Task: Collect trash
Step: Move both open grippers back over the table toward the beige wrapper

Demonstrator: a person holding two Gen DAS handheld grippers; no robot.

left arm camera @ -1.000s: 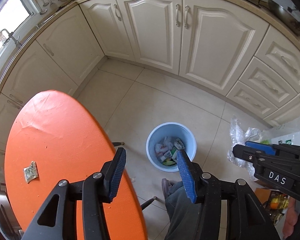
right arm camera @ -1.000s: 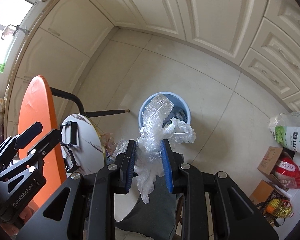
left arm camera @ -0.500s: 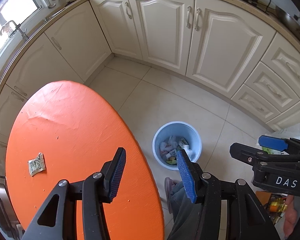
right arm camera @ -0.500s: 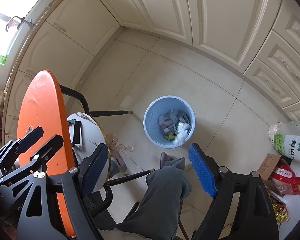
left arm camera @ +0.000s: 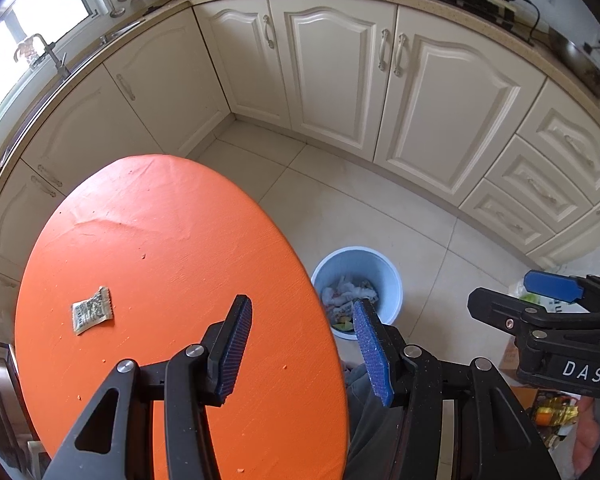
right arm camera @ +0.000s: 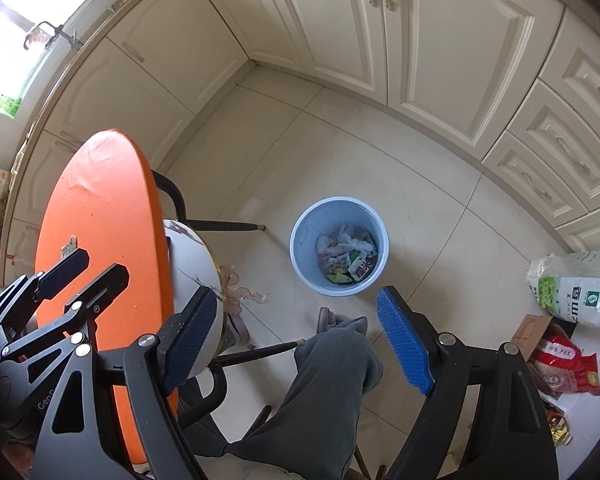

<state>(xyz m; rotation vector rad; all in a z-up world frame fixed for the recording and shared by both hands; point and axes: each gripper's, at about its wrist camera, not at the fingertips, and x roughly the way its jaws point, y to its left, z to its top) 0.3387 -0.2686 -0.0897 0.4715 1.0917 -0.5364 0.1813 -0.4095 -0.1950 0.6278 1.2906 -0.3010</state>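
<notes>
Fingers of the right gripper [right arm camera: 300, 336] stand wide apart and empty; the left gripper's [left arm camera: 300, 344] likewise part-open, holding nothing.

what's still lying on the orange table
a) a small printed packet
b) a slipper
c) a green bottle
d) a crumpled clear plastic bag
a) the only item on the orange table is a small printed packet, lying flat near its left side, with both grippers empty above.
</notes>
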